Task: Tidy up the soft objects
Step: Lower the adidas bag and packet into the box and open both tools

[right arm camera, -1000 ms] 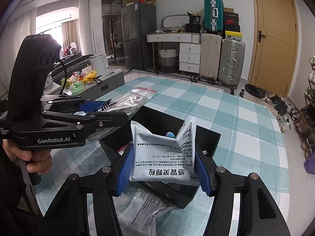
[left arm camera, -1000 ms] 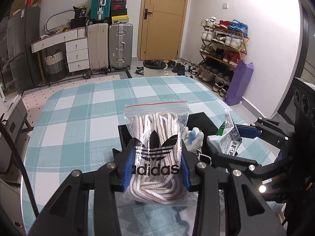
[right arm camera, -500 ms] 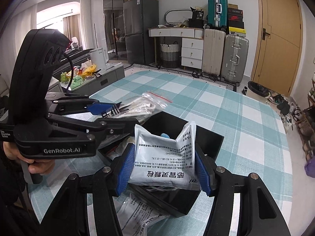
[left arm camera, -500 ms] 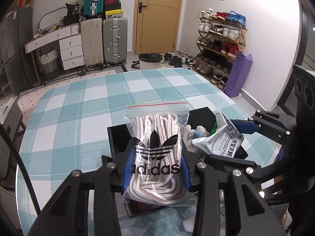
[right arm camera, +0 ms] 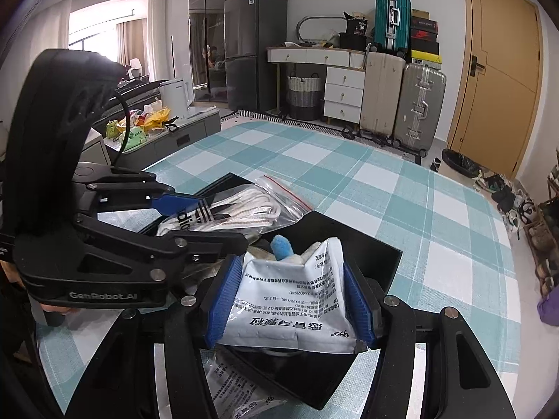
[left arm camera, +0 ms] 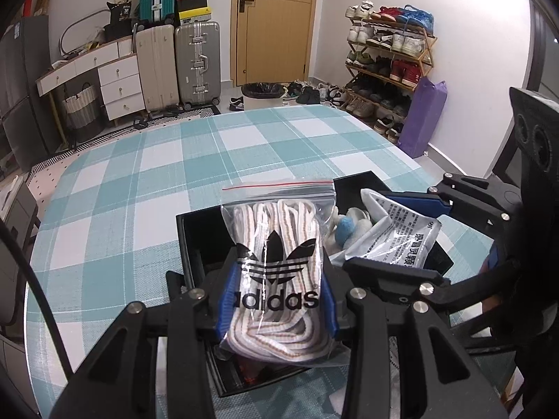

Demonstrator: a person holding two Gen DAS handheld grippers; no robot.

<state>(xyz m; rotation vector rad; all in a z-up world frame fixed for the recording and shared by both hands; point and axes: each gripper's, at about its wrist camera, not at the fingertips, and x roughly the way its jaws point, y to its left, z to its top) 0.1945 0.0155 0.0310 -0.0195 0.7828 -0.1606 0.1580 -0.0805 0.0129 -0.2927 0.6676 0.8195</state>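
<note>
My left gripper (left arm camera: pixel 277 300) is shut on a clear zip bag of white laces with an adidas logo (left arm camera: pixel 276 262) and holds it over the black box (left arm camera: pixel 190 241). The bag also shows in the right wrist view (right arm camera: pixel 241 209). My right gripper (right arm camera: pixel 290 300) is shut on a silver-white medicine sachet (right arm camera: pixel 293 300) over the same black box (right arm camera: pixel 384 255); the sachet also shows in the left wrist view (left arm camera: pixel 401 241). A white and blue plush item (left arm camera: pixel 346 232) lies inside the box between the two held things.
The box sits on a teal and white checked tablecloth (left arm camera: pixel 174 181). Another sachet (right arm camera: pixel 237 391) lies on the cloth beside the box's near side. Suitcases (left arm camera: pixel 195 63), drawers and a shoe rack (left arm camera: pixel 387 63) stand beyond the table.
Both grippers have moved lower and closer over the black box with their loads still held. The sachet has tilted toward the box.
</note>
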